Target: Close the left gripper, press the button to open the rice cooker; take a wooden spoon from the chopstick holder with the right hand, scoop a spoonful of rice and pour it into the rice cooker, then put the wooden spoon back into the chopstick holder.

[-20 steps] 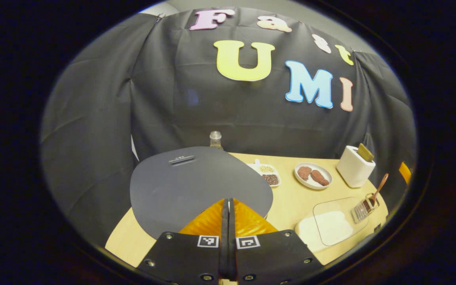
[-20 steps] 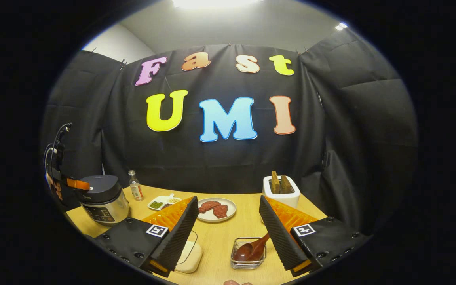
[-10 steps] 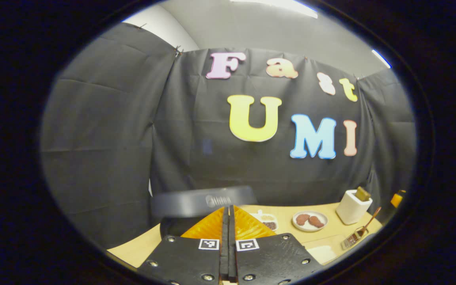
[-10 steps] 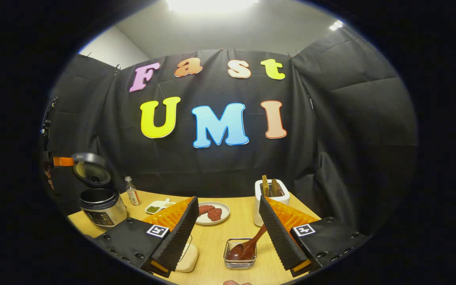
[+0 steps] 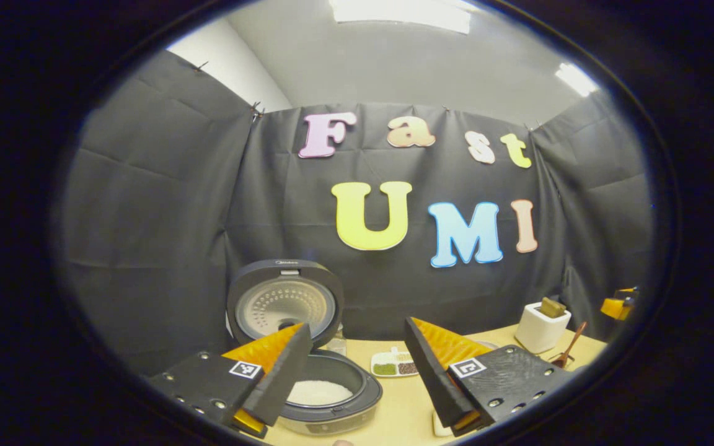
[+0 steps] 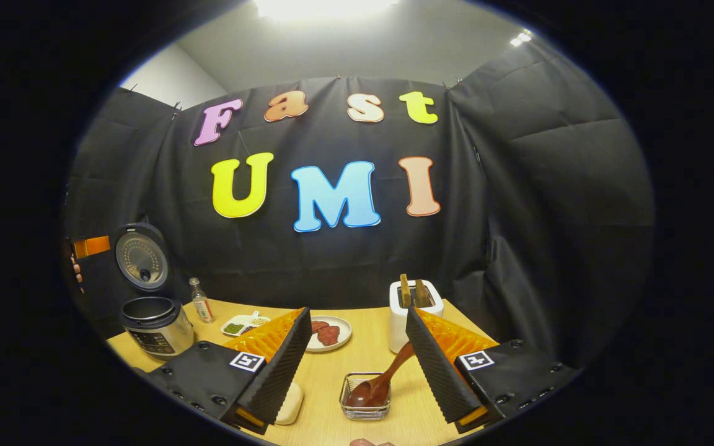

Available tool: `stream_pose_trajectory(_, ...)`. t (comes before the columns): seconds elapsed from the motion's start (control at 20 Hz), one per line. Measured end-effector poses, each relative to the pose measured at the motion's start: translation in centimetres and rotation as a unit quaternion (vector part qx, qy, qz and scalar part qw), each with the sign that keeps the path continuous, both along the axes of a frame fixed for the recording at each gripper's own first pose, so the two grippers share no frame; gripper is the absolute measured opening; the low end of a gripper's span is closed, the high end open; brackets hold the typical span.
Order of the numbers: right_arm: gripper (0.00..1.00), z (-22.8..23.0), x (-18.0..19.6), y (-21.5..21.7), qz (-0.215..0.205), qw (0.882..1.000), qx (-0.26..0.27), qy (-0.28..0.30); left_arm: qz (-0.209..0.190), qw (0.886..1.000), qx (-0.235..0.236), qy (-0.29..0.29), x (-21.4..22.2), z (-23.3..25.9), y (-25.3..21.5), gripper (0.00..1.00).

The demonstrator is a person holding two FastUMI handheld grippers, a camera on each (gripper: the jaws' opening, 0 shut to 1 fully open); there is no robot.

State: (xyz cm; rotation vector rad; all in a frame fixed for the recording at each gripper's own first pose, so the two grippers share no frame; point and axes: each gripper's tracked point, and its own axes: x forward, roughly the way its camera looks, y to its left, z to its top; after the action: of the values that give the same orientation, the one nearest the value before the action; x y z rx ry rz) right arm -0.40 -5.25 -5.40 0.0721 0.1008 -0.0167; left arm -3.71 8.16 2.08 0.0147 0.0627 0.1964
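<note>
Left gripper (image 5: pixel 357 384): fingers spread wide, holding nothing, above the table (image 5: pixel 403 402) in front of the rice cooker.
Right gripper (image 6: pixel 357 365): fingers spread wide, holding nothing, just over the chopstick holder.
Rice cooker (image 5: pixel 326 396): lid (image 5: pixel 286 303) stands open and upright; white rice (image 5: pixel 318 392) lies in the pot.
Wooden spoon (image 6: pixel 379 384): leans in the chopstick holder (image 6: pixel 364 396), handle up to the right.
Toaster (image 6: pixel 413 306): behind the holder.
</note>
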Motion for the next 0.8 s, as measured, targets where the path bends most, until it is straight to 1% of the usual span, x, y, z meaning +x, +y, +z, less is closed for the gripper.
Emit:
stream_pose_trajectory(0.1,0.98,-0.6,0.4,-1.5,-0.016,1.000,0.006,0.011,-0.005,1.000,0.000,0.001,0.3,-0.6,-0.8,0.94)
stream_pose_trajectory(0.15,0.98,-0.7,0.5,-2.5,-0.032,0.999,0.009,0.015,-0.010,1.000,-0.004,0.001,0.5,-0.9,-1.3,0.94)
stream_pose_trajectory(0.2,0.98,-0.6,0.7,-3.6,-0.047,0.999,0.008,0.013,-0.015,1.000,-0.009,0.002,0.8,-1.2,-1.7,0.93)
stream_pose_trajectory(0.25,0.98,-0.6,0.9,-4.2,-0.052,0.999,0.008,0.010,-0.017,1.000,-0.010,0.003,1.1,-1.5,-2.0,0.94)
stream_pose_trajectory(0.35,0.98,-1.3,1.5,-4.8,-0.054,0.998,0.024,0.017,-0.013,1.000,-0.009,0.002,1.6,-1.6,-2.0,0.93)
stream_pose_trajectory(0.5,0.98,-3.1,2.2,-6.2,-0.061,0.997,0.052,0.024,-0.018,1.000,-0.007,0.000,1.5,-1.8,-2.8,0.93)
stream_pose_trajectory(0.6,0.98,-5.1,3.0,-6.6,-0.063,0.995,0.072,0.041,-0.017,1.000,0.005,0.003,1.5,-1.9,-2.9,0.92)
stream_pose_trajectory(0.65,0.98,-6.1,3.4,-6.8,-0.064,0.994,0.079,0.049,-0.013,1.000,0.010,0.003,1.6,-1.7,-2.8,0.94)
stream_pose_trajectory(0.75,0.98,-7.9,4.4,-6.8,-0.059,0.992,0.093,0.067,-0.012,1.000,0.013,0.006,1.6,-1.9,-3.1,0.92)
stream_pose_trajectory(0.8,0.98,-8.9,4.9,-6.7,-0.056,0.991,0.099,0.077,-0.016,1.000,0.012,0.008,1.6,-2.2,-3.5,0.95)
